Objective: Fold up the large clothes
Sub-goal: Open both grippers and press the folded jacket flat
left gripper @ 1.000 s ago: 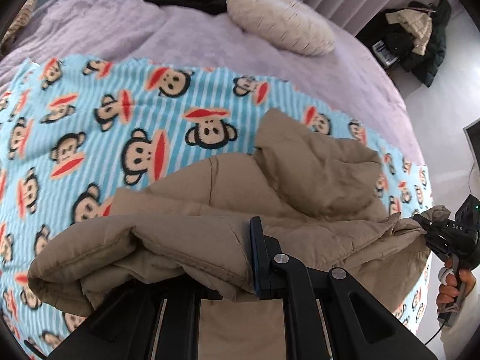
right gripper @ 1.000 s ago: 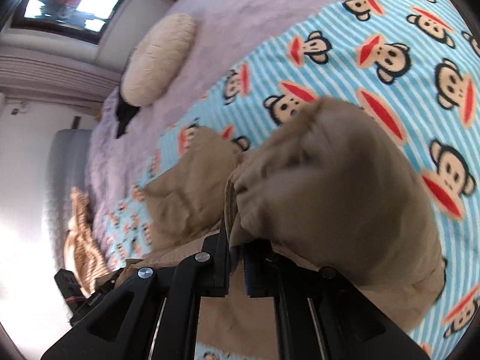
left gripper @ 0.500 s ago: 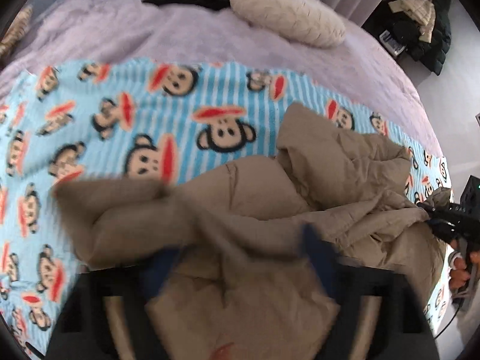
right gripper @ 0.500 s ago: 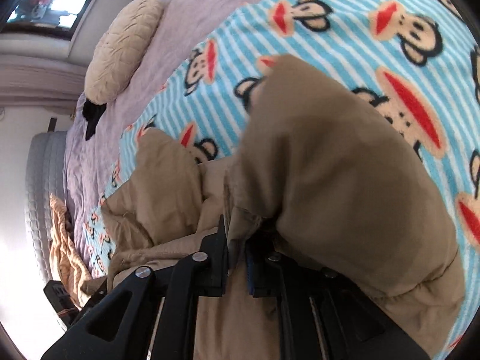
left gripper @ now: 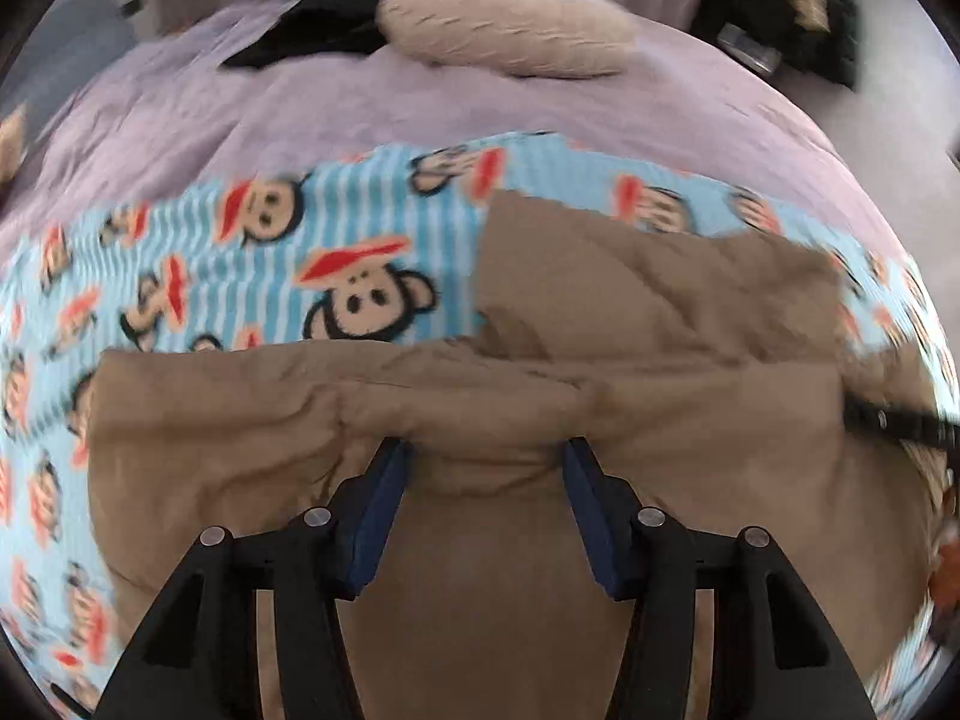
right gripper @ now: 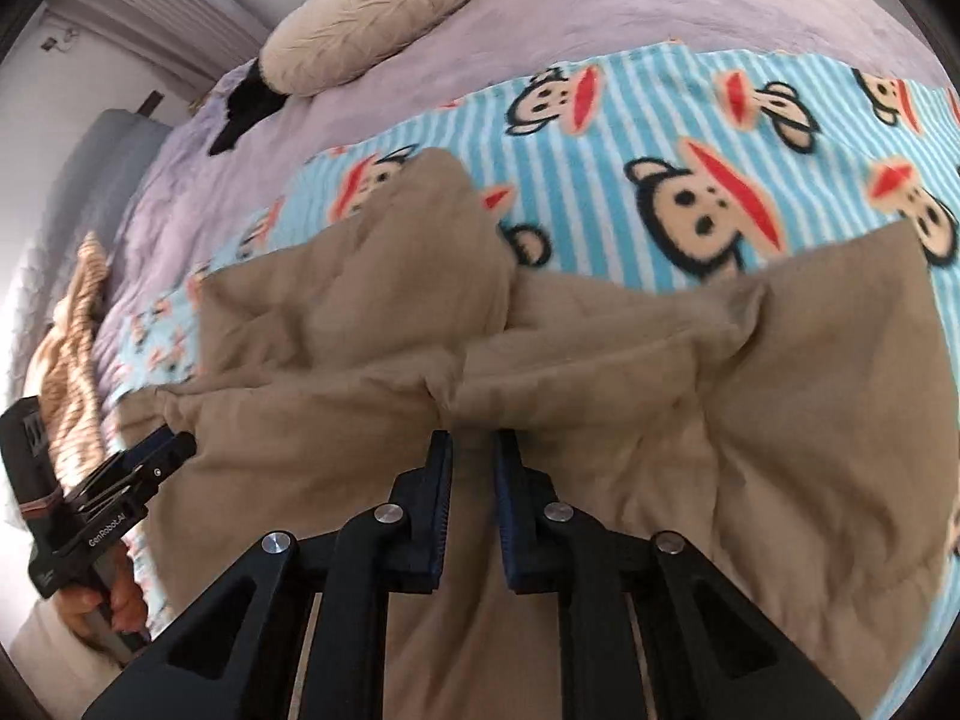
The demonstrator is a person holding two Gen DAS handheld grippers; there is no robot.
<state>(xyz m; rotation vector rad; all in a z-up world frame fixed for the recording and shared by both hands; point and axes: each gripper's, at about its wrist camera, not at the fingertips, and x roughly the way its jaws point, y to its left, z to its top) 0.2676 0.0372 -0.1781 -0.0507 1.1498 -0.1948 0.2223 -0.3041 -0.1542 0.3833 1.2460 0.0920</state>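
A tan padded jacket (left gripper: 540, 312) lies folded over itself on a blue striped monkey-print blanket (left gripper: 360, 228). My left gripper (left gripper: 483, 456) points down at the jacket's near fold. Its jaws stand apart and are closing, with a bulge of tan fabric between the blue pads (left gripper: 384, 498). My right gripper (right gripper: 474, 441) is shut on a pinched ridge of the jacket (right gripper: 600, 360) near its middle. The right wrist view shows the left gripper (right gripper: 174, 444) at the jacket's left edge. In the left wrist view the right gripper (left gripper: 852, 414) is a blur at the right.
The blanket (right gripper: 660, 120) covers a lilac bedspread (left gripper: 180, 114). A beige pillow (left gripper: 510, 24) and a black garment (left gripper: 318, 30) lie at the far end. A brown throw (right gripper: 72, 324) hangs off the left side. A hand (right gripper: 102, 600) holds the left gripper.
Both grippers came down and laid the lifted jacket edge over the rest. The left jaws let go of the fabric and spread. The right jaws stayed on their fold.
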